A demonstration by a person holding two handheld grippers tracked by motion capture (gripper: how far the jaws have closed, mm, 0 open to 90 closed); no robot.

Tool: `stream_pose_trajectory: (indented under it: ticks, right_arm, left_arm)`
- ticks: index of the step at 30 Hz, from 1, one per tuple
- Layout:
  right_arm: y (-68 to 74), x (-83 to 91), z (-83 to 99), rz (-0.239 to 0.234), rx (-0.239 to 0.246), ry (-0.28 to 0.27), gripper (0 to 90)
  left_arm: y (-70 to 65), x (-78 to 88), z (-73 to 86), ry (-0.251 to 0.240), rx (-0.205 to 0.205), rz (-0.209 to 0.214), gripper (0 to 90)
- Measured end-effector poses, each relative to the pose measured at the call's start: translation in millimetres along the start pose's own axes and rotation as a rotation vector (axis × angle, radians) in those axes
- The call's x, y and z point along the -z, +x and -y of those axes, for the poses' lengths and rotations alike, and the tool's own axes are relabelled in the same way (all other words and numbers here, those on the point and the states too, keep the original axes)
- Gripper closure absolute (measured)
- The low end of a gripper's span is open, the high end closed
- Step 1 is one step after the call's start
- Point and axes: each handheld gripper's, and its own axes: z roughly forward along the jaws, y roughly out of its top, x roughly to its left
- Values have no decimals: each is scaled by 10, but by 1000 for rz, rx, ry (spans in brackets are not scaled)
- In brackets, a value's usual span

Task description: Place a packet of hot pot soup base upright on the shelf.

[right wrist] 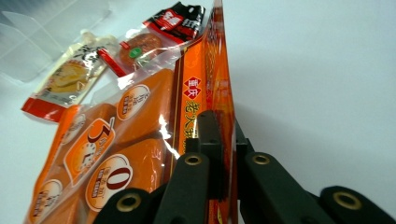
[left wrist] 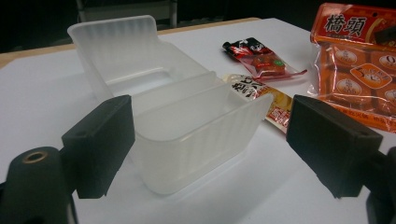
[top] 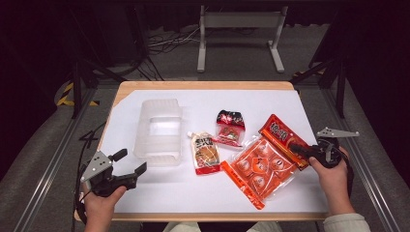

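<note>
My right gripper (right wrist: 215, 140) pinches the floppy, slick orange snack bag (top: 263, 166) by its stiff top seam; left gripper (top: 126, 163) gapes wide, lower left.

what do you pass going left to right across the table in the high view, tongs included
left tongs → clear plastic container → white sauce pouch → small black and red packet → big orange snack bag → right tongs

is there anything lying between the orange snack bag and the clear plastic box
Yes. The beige sauce pouch lies on the table between the orange snack bag, pinched by the right gripper, and the clear plastic box. Lifting over it avoids contact.
</note>
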Motion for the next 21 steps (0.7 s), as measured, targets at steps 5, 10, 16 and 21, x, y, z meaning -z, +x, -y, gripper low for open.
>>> stream_pose_trajectory:
  ticks: [5, 10, 16, 21]
  right_arm:
    - [90, 79, -110, -5, 33, 2, 900]
    - [213, 198, -236, -21, 70, -9, 900]
    - [342, 337, -407, -49, 106, -27, 900]
    - [526, 415, -551, -86, 163, -40, 900]
  left_arm:
    - [-57, -74, -46, 37, -2, 33, 233]
    - [-81, -121, -121, 63, -13, 47, 222]
    - [-128, -186, -191, 76, -27, 79, 256]
    - [-156, -220, -224, 71, -35, 89, 258]
